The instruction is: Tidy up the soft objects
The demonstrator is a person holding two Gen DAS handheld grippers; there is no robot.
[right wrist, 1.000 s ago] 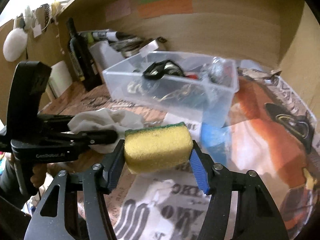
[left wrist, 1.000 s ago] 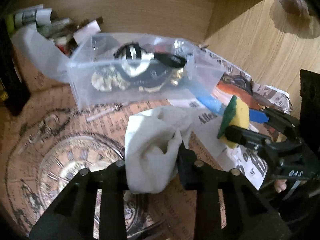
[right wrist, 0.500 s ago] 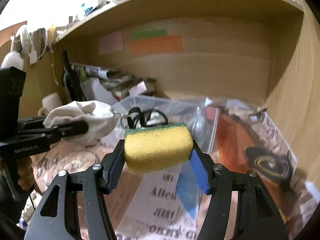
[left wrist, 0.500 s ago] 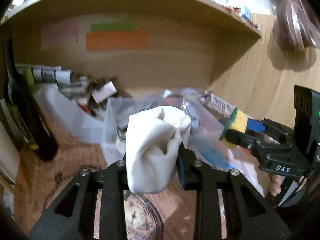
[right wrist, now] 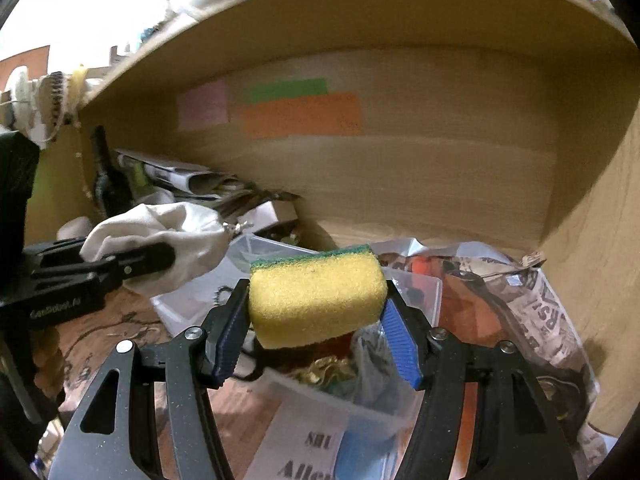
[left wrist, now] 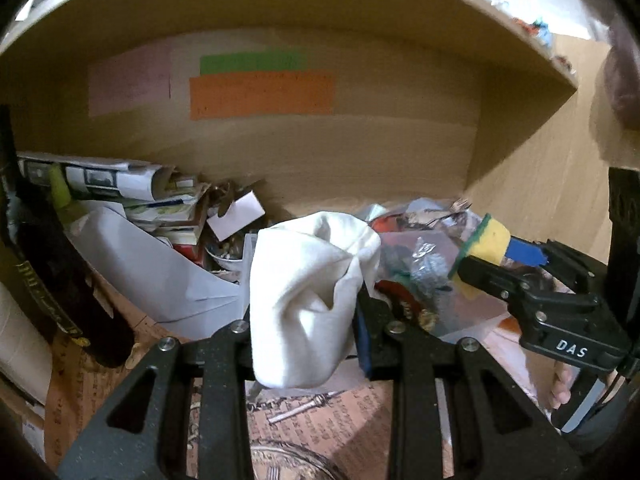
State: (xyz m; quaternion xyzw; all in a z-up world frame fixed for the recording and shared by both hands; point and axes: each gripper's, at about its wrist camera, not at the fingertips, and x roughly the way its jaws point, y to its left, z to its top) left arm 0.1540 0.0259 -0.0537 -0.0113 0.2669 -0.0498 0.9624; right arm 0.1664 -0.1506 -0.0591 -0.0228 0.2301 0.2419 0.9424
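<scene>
- We hold the left hand-held gripper (left wrist: pixel 304 320) clamped on a bunched white cloth (left wrist: pixel 308 300), which stands roughly upright between the jaws and hangs a little below them, above the tabletop (left wrist: pixel 344 408).
- We hold the right hand-held gripper (right wrist: pixel 316 344) clamped on a yellow sponge (right wrist: pixel 316 300); its long axis runs crosswise from jaw to jaw, green scouring face up, over a clear plastic bin (right wrist: pixel 416 284).
- Writing: the left view reads "DAS" on the right hand-held gripper's body; the right view shows blurred lettering on the left one's side, a paper beginning "Alle" at the bottom edge and newsprint (right wrist: pixel 548 320) with "RS".
- Only the left view shows fingers (left wrist: pixel 560 384) below the right tool.
- Farther back, a dark bottle (right wrist: pixel 108 184) and rolled papers (left wrist: pixel 104 176) lie at the left.
- On the wooden back wall are pink, green and orange notes (left wrist: pixel 260 92); their writing is illegible.
</scene>
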